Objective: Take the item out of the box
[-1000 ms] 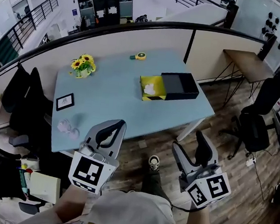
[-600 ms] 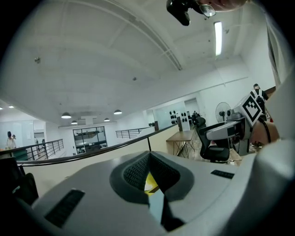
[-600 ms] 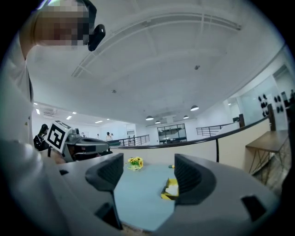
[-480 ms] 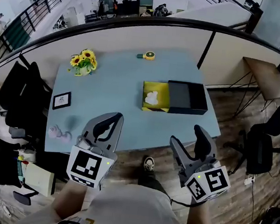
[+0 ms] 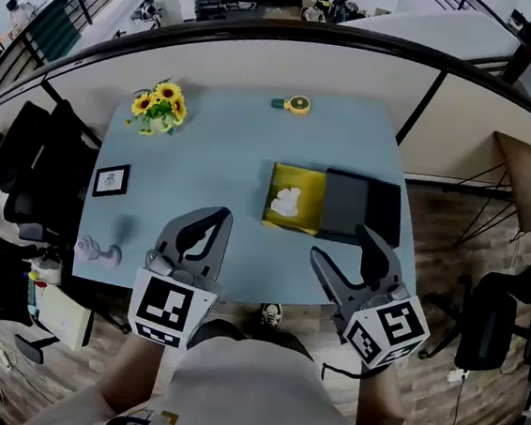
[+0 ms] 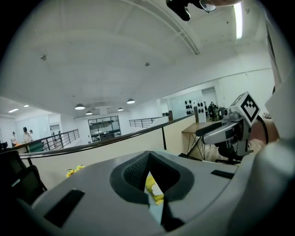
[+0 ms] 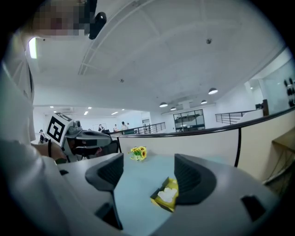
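An open yellow box point(image 5: 295, 199) lies on the light blue table point(image 5: 224, 155), right of centre, with a white crumpled item point(image 5: 287, 200) inside. Its black lid point(image 5: 365, 208) lies against the box's right side. My left gripper point(image 5: 210, 218) hovers over the table's near edge, left of the box, with its jaws shut and empty. My right gripper point(image 5: 342, 245) is open and empty, just short of the box and lid. In the right gripper view the box point(image 7: 167, 196) shows between the fingers point(image 7: 193, 177), some way off. The left gripper view shows a sliver of the box point(image 6: 154, 186) above the closed jaws.
A sunflower pot point(image 5: 159, 106) and a yellow tape measure point(image 5: 298, 105) stand at the table's far side. A small picture frame point(image 5: 110, 179) and a glass ornament point(image 5: 96, 252) are at the left. Black chairs point(image 5: 34, 173) stand left of the table, a partition wall point(image 5: 263, 56) behind.
The table and box have drawn nearer in the head view. Both grippers now reach over the table's near edge, the right one close to the box. Jaw states are unchanged.
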Available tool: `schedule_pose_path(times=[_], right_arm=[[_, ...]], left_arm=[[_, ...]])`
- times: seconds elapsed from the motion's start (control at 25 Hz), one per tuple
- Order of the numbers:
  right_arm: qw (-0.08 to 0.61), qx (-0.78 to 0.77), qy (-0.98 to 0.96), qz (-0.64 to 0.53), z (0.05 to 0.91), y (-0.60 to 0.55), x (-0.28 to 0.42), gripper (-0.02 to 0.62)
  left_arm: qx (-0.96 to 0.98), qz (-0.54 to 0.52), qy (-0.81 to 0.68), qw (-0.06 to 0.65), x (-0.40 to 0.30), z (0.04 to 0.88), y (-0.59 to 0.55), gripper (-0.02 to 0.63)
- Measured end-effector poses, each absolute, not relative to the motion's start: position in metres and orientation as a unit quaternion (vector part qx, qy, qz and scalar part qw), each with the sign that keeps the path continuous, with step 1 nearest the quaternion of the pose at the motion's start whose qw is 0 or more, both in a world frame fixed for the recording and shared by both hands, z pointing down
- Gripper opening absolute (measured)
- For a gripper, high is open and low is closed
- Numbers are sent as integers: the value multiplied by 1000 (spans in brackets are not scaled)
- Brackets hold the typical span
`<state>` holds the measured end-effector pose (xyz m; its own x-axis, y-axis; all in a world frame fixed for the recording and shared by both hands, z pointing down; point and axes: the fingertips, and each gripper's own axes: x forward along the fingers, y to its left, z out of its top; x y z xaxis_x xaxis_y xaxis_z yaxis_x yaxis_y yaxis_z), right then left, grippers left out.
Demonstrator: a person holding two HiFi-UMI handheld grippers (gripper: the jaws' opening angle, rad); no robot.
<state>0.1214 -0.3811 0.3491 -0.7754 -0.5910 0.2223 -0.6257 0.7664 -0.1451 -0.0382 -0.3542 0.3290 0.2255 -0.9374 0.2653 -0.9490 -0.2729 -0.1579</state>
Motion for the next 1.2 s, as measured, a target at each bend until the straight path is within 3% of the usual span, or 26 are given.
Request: schedule_pose_path(times=[0.52,1.2], right_arm=[[131,283,-940,138,411,-448,72,325],[295,245,-903,191,579,-514,10,307]], left_arm=[[760,178,-622,64,-73,379,-401,3],[756,227,-600,130,-115,489,-450,2]])
